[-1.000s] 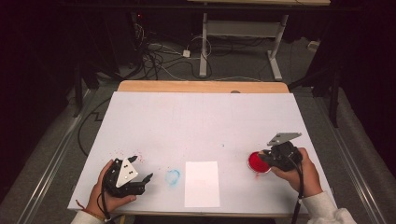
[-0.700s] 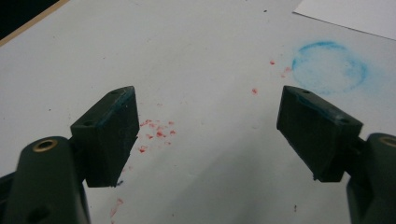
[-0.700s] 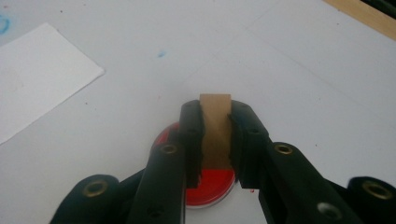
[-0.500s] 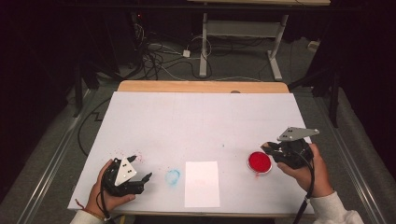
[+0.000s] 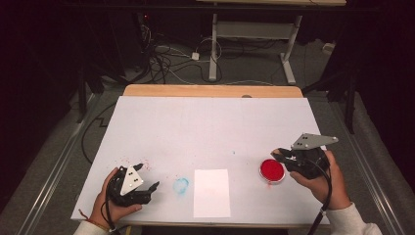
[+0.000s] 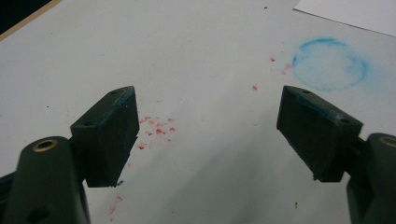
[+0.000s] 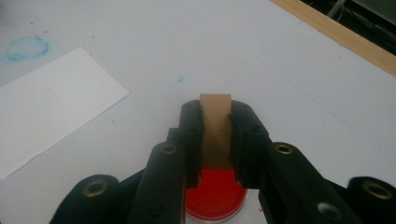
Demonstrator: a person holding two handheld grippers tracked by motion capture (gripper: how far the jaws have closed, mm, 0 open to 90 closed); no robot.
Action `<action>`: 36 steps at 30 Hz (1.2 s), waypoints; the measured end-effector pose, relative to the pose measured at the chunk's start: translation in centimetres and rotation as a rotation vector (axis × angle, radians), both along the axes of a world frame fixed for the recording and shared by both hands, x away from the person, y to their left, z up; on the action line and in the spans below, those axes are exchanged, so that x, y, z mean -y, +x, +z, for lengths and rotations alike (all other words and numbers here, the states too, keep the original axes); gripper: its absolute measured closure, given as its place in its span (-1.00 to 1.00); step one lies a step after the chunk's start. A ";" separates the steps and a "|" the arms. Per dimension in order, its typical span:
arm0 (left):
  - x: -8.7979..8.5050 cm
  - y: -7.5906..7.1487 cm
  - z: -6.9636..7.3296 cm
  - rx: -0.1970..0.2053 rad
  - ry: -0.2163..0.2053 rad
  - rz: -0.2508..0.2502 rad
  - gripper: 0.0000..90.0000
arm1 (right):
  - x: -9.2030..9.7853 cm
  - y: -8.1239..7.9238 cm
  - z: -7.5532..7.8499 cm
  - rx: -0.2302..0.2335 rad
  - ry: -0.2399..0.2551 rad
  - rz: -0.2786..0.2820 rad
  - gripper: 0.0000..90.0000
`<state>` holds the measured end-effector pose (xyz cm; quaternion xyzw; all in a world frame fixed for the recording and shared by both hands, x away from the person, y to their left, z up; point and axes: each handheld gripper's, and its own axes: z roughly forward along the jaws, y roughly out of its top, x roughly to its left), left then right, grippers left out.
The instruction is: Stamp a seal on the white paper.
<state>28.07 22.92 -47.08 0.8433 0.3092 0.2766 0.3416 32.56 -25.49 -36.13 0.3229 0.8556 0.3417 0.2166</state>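
Shifted slightly back toward the red dish since half a second ago: right gripper [image 5: 286,155], clamped on one small tan block [image 7: 215,126] just above and beside the dish. No readable writing or labels anywhere. One round dish of red paint [image 5: 271,170] resting on the white table [image 5: 210,122], right of one blank white paper sheet [image 5: 211,192]. One faint blue ring stain [image 6: 330,64] left of the sheet, plus scattered red specks. Left gripper [image 6: 205,135] low over the table's near left corner, jaws spread wide, holding nothing.
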 end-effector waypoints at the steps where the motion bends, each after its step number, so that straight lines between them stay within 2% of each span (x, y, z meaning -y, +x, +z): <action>1: 0.0 0.0 0.0 0.002 -0.001 -0.001 -0.54 | 0.0 0.0 0.0 0.000 0.000 0.000 0.69; 10: -0.1 -0.2 0.0 -0.002 -0.002 0.008 -0.54 | -1.7 -0.4 1.0 0.022 0.013 0.051 0.69; 14: 0.1 -0.2 0.0 0.001 0.011 0.002 -0.54 | -2.5 -0.7 1.5 0.041 0.015 0.078 0.69; 18: 0.1 -0.3 -0.1 -0.015 0.010 0.006 -0.54 | -3.4 -0.9 2.0 0.052 0.022 0.104 0.69; 22: 0.0 -0.4 0.0 0.002 0.009 0.004 -0.54 | -4.5 -1.0 2.2 0.055 0.018 0.133 0.69; 36: 0.1 -0.4 -0.1 -0.011 0.010 0.004 -0.54 | -9.4 -1.0 0.9 0.017 -0.021 0.247 0.69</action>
